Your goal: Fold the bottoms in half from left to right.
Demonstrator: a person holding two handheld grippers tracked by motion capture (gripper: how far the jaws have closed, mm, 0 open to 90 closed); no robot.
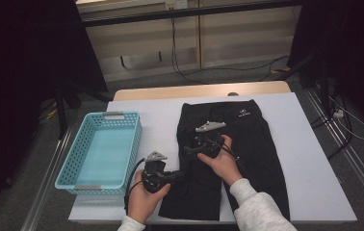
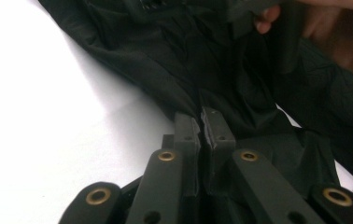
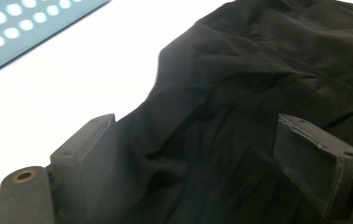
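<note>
The black pants lie flat on the white table, long axis running away from me, waistband at the far end with a small white logo I can't read. My left gripper is pinched shut on fabric at the near left leg edge, beside the blue basket. My right gripper hovers wide open over the middle, with plenty of bare table to the right

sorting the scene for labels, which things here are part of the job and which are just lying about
In the job:
- black shorts
- left claw, shut on the shorts' edge
- right claw, open over the shorts

Lying about:
- blue basket, nothing in it
- cables on the floor
</note>
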